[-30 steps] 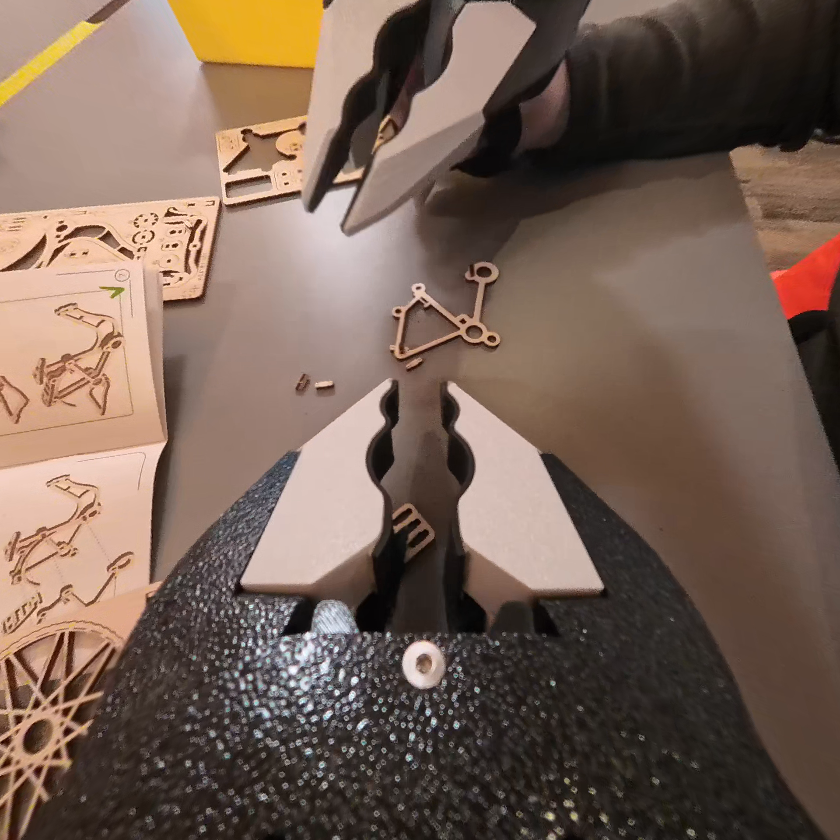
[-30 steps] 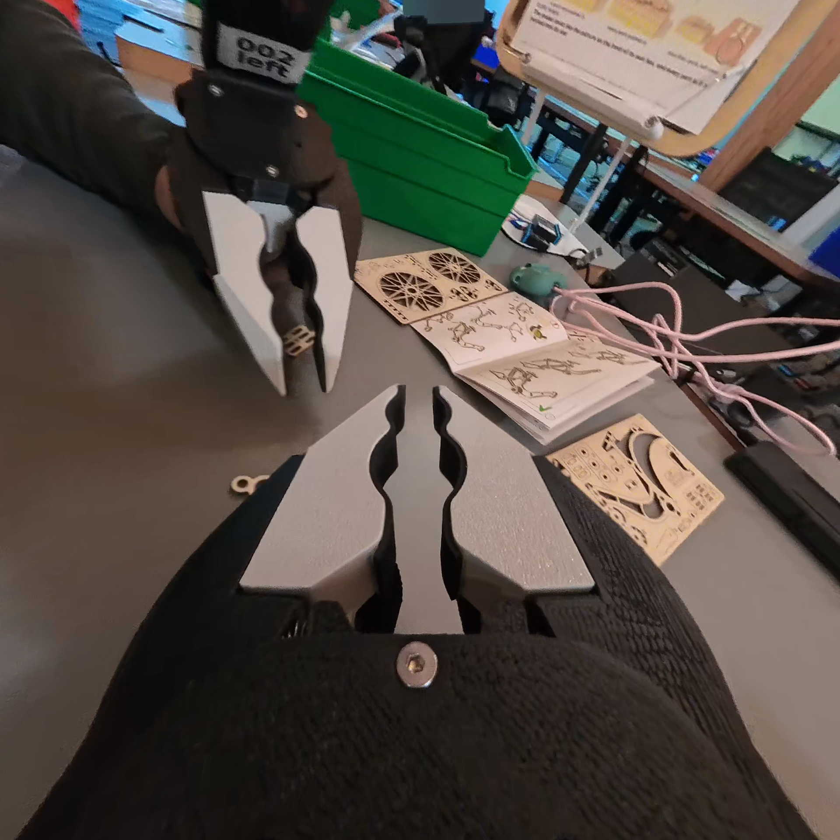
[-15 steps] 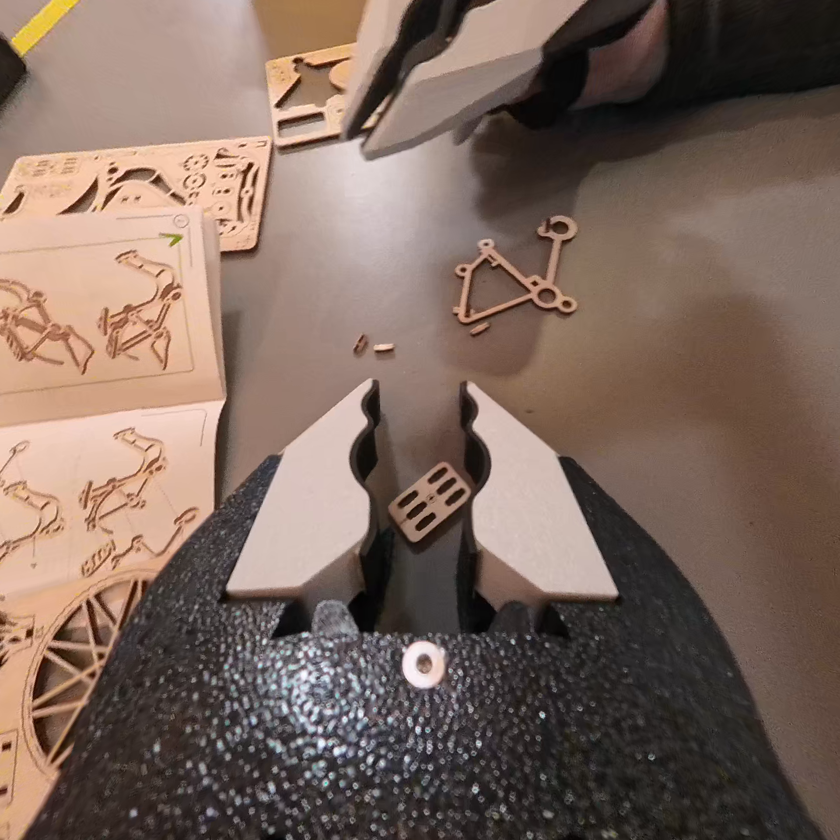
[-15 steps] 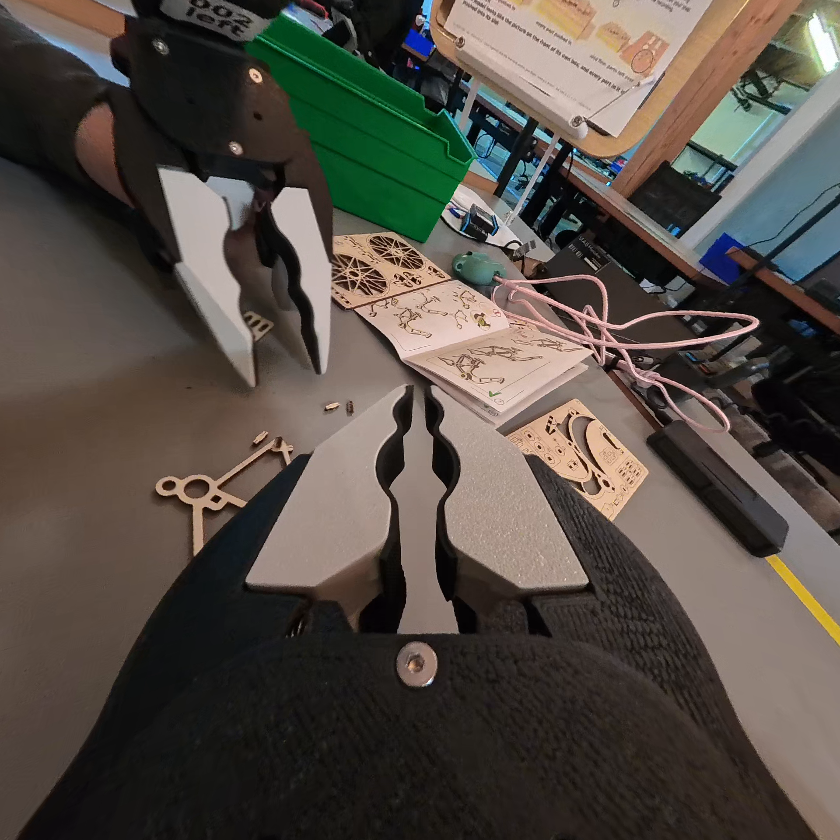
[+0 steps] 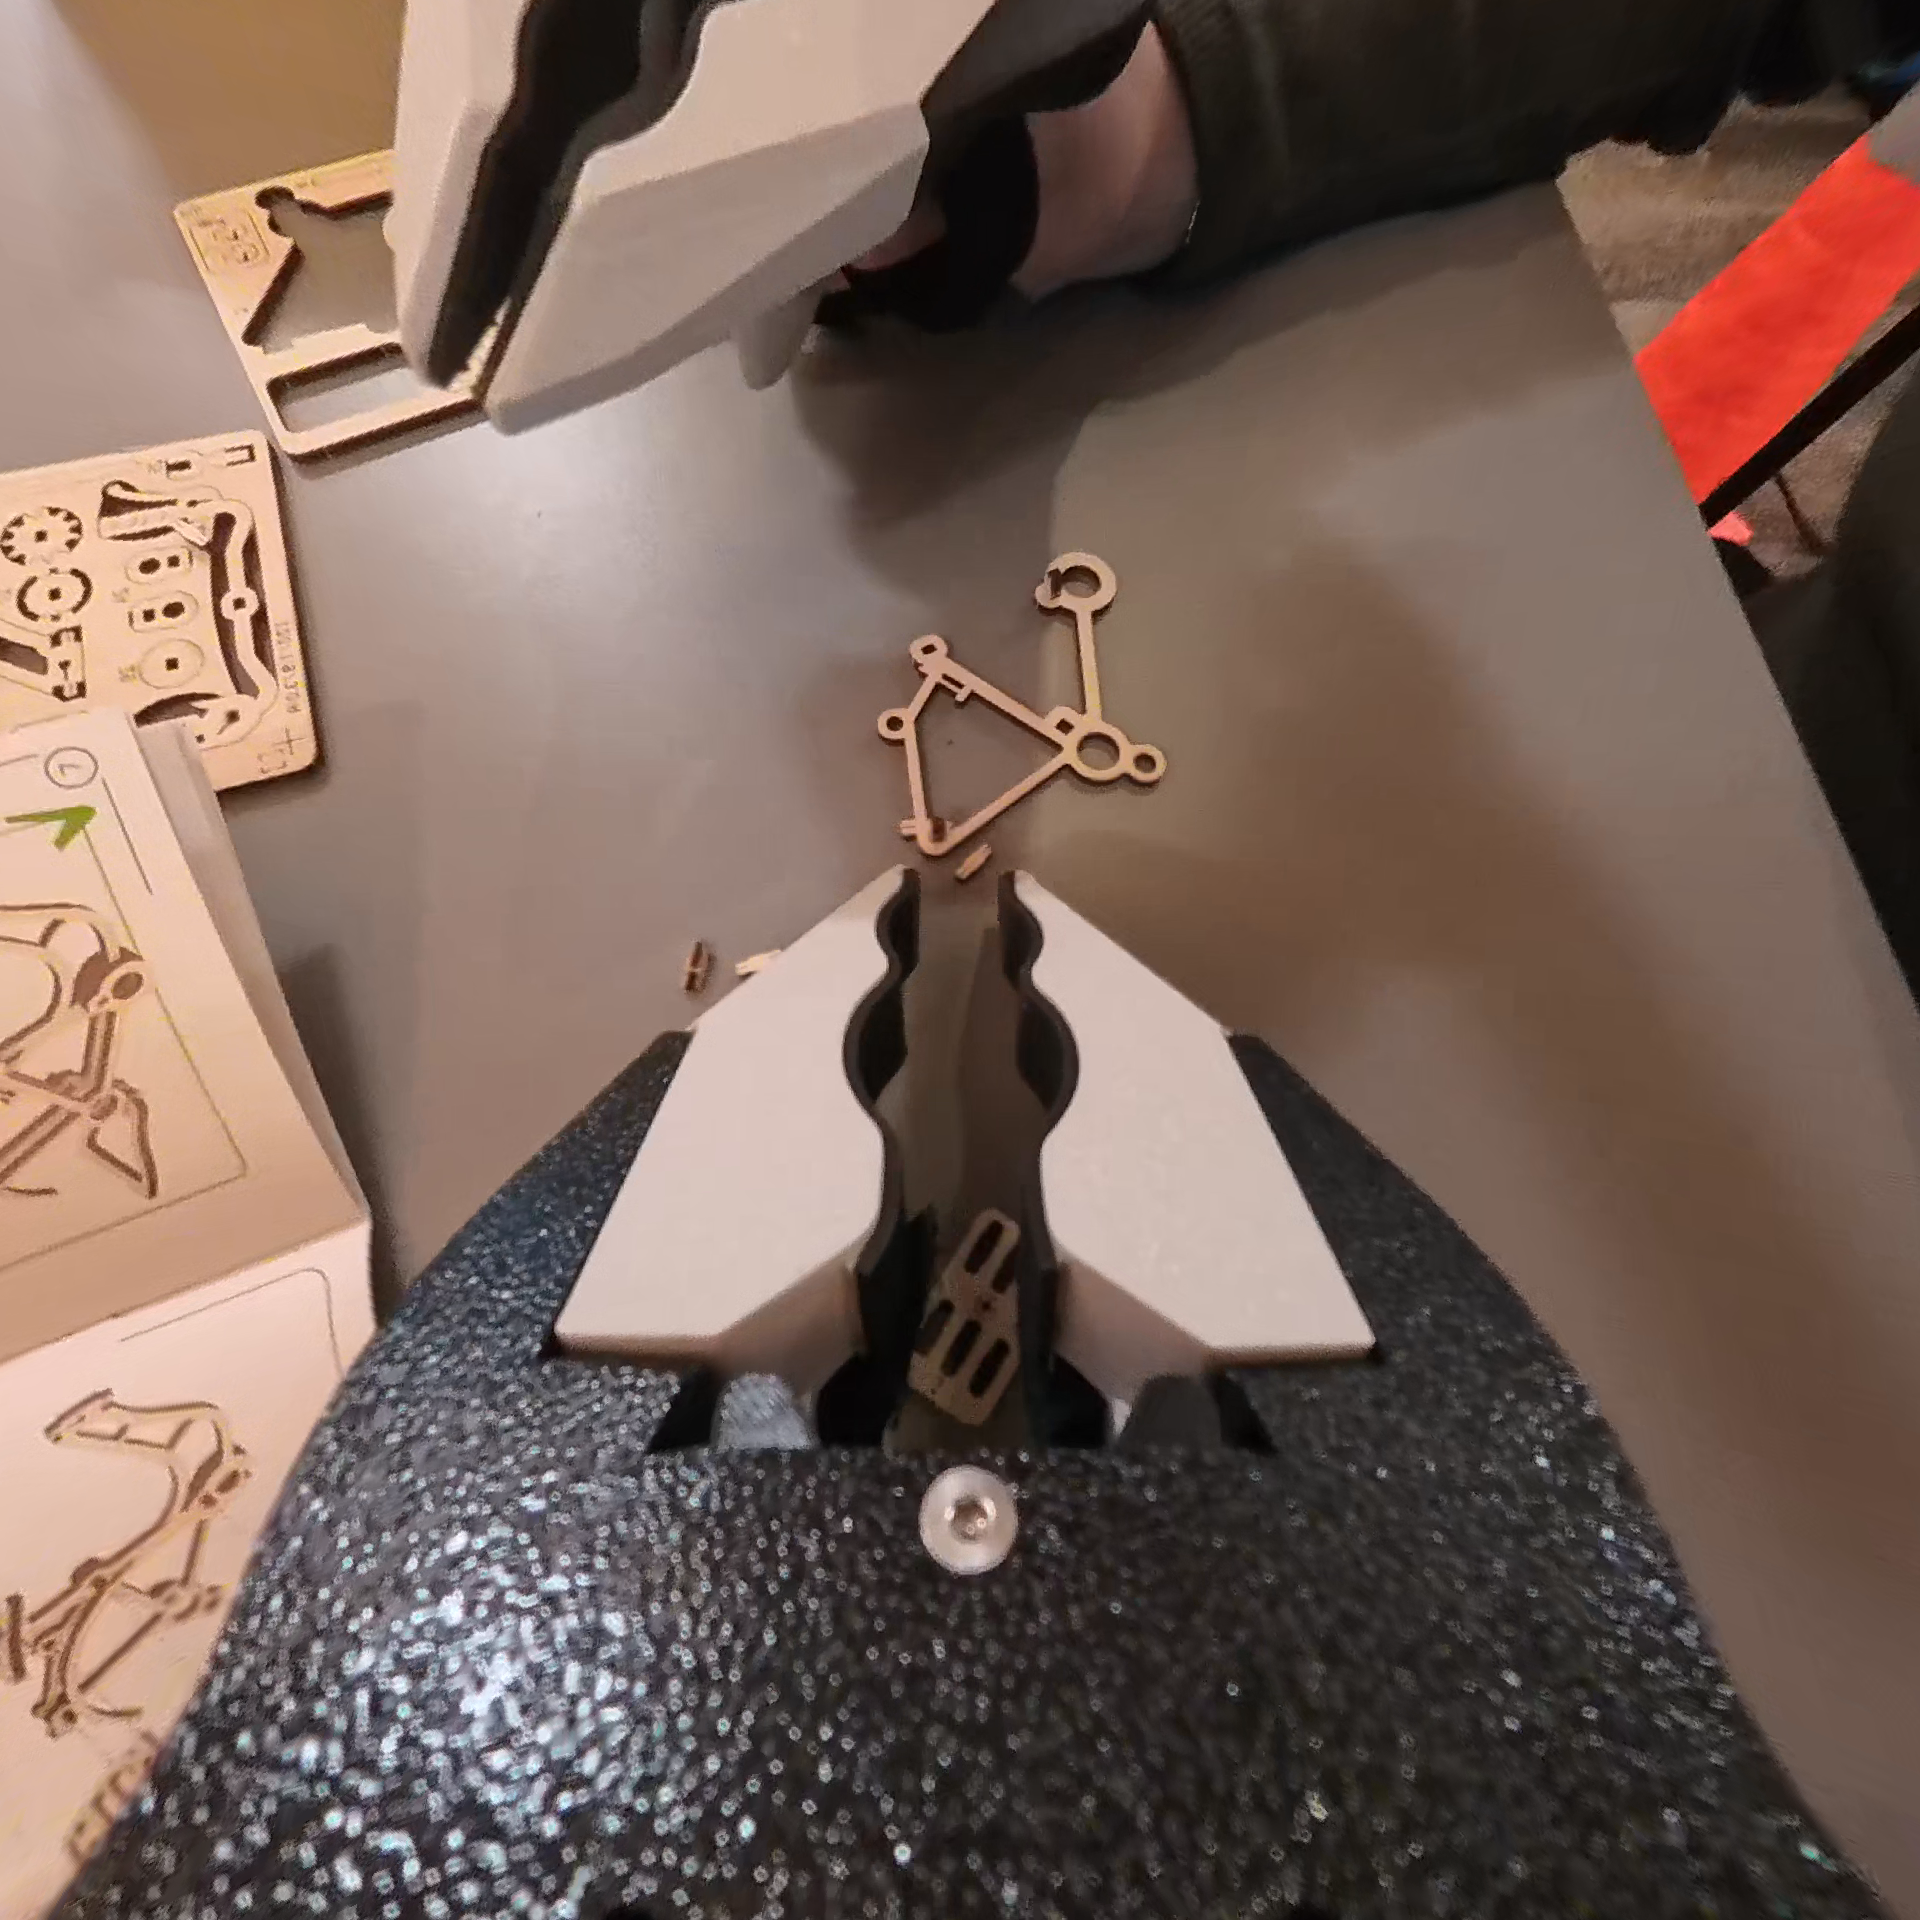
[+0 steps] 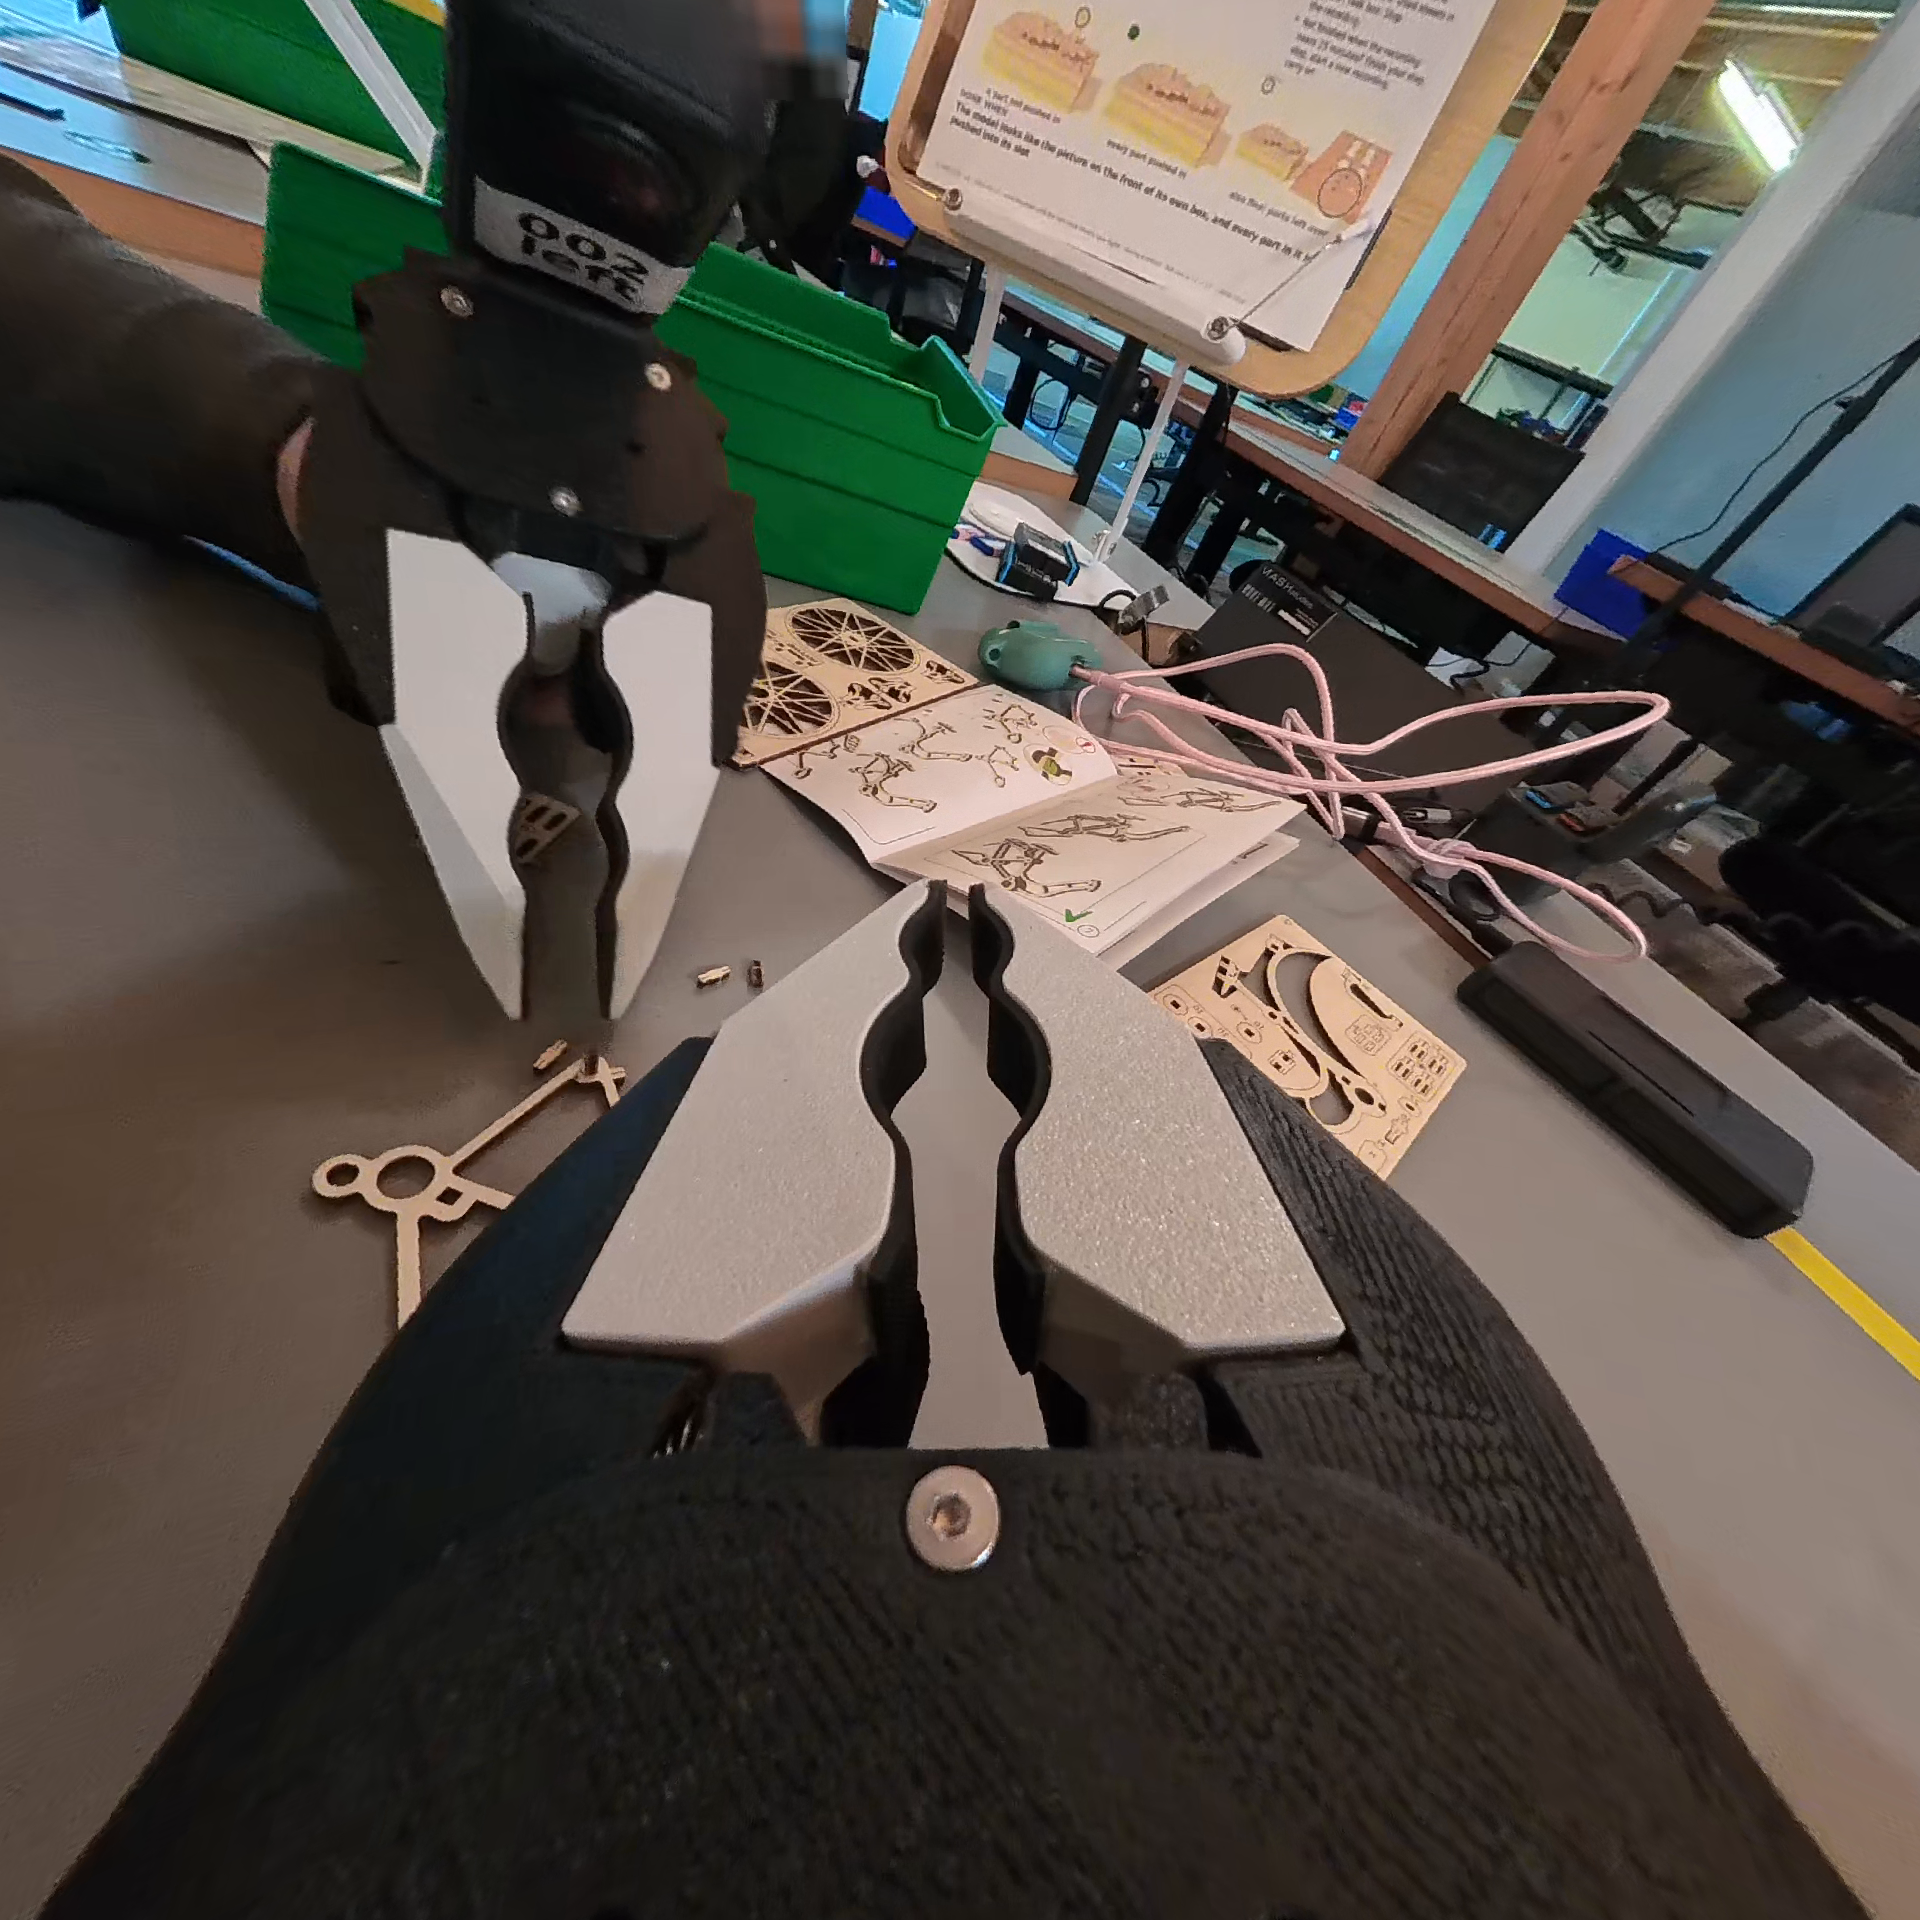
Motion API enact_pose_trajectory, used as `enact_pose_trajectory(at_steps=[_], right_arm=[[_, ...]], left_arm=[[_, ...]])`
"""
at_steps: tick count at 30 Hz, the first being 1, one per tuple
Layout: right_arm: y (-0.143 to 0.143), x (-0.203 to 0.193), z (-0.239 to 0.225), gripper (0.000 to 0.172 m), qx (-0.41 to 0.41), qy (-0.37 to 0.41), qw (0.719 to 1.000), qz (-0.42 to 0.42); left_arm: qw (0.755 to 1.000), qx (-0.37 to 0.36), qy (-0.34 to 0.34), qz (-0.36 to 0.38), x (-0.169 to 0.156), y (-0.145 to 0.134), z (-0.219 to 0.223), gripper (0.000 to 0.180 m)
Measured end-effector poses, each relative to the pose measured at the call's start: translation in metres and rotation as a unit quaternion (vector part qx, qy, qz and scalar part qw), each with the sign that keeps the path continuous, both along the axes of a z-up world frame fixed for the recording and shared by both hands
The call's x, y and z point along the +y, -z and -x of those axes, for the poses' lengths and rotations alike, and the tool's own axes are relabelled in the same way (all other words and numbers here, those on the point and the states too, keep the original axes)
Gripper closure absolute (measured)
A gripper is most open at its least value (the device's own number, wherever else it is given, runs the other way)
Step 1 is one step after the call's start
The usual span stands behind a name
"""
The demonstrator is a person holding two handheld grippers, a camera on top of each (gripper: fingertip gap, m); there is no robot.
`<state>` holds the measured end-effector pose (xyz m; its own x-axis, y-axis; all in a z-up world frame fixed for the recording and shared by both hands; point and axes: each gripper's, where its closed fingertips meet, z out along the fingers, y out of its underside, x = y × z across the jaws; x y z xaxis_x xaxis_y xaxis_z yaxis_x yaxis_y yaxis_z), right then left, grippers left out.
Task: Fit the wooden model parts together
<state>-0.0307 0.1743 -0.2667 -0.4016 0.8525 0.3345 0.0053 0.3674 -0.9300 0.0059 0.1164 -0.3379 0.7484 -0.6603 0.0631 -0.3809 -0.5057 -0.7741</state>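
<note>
We held the left gripper [image 5: 958,883] low over the grey table [image 5: 1351,727], its fingers drawn close on a small slotted wooden plate [image 5: 966,1340] that sat deep between the black pads, back near the body of the tool rather than at the tips. The right wrist view showed the same plate [image 6: 540,826] wedged edge-on partway up that gripper, touching the pads on both sides. The tips themselves stood slightly apart with nothing between them.

Just beyond those tips lay the triangular wooden frame [image 5: 1013,748] with its round eyelets, flat on the table, and a tiny wooden peg [image 5: 972,862] rested just in front of the tips, beside the frame's near corner. Two more small pegs [image 5: 717,964] lay to the left of the left finger.

Our right gripper [image 6: 956,899] hovered above the table with its fingers all but together and nothing between them; in the left wrist view it [image 5: 488,353] hung at the far left, over a punched-out wooden sheet [image 5: 312,291].

On the left side were the open instruction booklet [image 5: 125,1039] and another sheet of wooden parts [image 5: 156,603]. From the right wrist view we saw a sheet with spoked wheels [image 6: 831,665] beyond the booklet, green bins [image 6: 831,436] farther off, and a pink cord [image 6: 1351,748] looped at the right.
</note>
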Motion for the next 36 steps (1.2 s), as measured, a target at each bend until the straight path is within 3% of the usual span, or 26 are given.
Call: enact_pose_trajectory(at_steps=[19,23,28,36], right_arm=[[0.001,-0.001,0.000,0.169,-0.003,-0.006,1.000,-0.002],[0.001,-0.002,0.000,0.169,-0.004,-0.007,1.000,-0.003],[0.001,-0.002,0.000,0.169,-0.004,-0.008,1.000,-0.003],[0.001,-0.001,0.000,0.169,-0.005,-0.007,1.000,-0.004]], left_arm=[[1.000,0.002,0.024,0.008,-0.004,0.005,-0.009,0.166],[0.998,-0.011,0.045,0.032,-0.013,0.005,-0.014,0.176],[1.000,-0.010,-0.009,0.001,0.001,-0.001,-0.003,0.166],[0.996,-0.047,-0.066,0.047,0.003,0.002,-0.001,0.168]])
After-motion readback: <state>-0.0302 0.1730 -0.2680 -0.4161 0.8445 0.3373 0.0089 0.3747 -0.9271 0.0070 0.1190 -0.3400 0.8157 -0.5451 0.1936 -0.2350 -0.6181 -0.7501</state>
